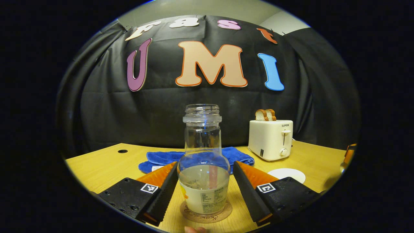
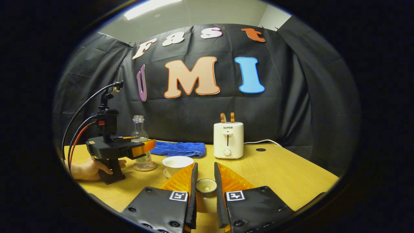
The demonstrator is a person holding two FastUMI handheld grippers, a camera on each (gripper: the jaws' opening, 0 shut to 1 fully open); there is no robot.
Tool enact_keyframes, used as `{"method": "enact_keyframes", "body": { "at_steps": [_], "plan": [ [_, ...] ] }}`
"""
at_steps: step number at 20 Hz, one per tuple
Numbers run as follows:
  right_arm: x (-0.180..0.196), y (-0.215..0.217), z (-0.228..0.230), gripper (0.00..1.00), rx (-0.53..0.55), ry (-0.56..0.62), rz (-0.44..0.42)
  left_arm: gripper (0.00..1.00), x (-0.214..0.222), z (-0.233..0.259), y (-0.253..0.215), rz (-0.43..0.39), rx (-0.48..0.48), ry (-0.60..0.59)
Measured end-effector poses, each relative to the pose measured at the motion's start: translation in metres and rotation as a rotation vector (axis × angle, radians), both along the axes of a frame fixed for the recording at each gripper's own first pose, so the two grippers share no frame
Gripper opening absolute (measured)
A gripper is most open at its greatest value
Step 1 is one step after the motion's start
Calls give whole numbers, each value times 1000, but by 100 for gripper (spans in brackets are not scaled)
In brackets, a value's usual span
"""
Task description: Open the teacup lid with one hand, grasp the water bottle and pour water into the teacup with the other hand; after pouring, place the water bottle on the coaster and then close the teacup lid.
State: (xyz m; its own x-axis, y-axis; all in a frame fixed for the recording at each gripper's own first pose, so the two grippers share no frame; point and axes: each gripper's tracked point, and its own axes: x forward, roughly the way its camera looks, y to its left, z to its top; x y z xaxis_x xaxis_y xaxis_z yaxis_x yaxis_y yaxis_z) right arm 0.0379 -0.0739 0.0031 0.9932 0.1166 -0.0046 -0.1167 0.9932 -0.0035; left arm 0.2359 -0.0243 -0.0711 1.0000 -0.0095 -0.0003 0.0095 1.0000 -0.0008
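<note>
The clear water bottle (image 1: 203, 161), uncapped and part full, stands upright on a round cork coaster (image 1: 223, 213). My left gripper (image 1: 206, 165) is open, one finger on each side of the bottle with a narrow gap. In the right gripper view a hand holds that left gripper (image 2: 147, 145) beside the bottle (image 2: 139, 142). My right gripper (image 2: 205, 165) is shut on the small round teacup lid (image 2: 206, 186), held above the table. The white teacup (image 2: 177, 161) stands uncovered on its saucer, just right of the bottle, and shows as a white disc (image 1: 286, 174) in the left gripper view.
A blue cloth (image 2: 179, 149) lies behind the bottle and cup. A white toaster (image 2: 228, 140) with two bread slices stands at the back, its cord running right. The wooden table (image 2: 284, 174) has a cable hole (image 2: 260, 149) at the far right.
</note>
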Motion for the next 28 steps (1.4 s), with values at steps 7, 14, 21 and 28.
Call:
{"method": "enact_keyframes", "body": {
  "at_steps": [7,14,21,28],
  "plan": [
    [33,34,-3,28,2,8,67,96,-50,1,13,41,3,-2],
    [82,61,-9,28,1,17,75,96,-126,4,25,29,5,-2],
    [121,87,-11,28,2,21,100,95,-171,6,40,28,6,-6],
    [136,98,-21,29,-15,76,114,95,-172,4,40,25,6,-2]
  ]
}}
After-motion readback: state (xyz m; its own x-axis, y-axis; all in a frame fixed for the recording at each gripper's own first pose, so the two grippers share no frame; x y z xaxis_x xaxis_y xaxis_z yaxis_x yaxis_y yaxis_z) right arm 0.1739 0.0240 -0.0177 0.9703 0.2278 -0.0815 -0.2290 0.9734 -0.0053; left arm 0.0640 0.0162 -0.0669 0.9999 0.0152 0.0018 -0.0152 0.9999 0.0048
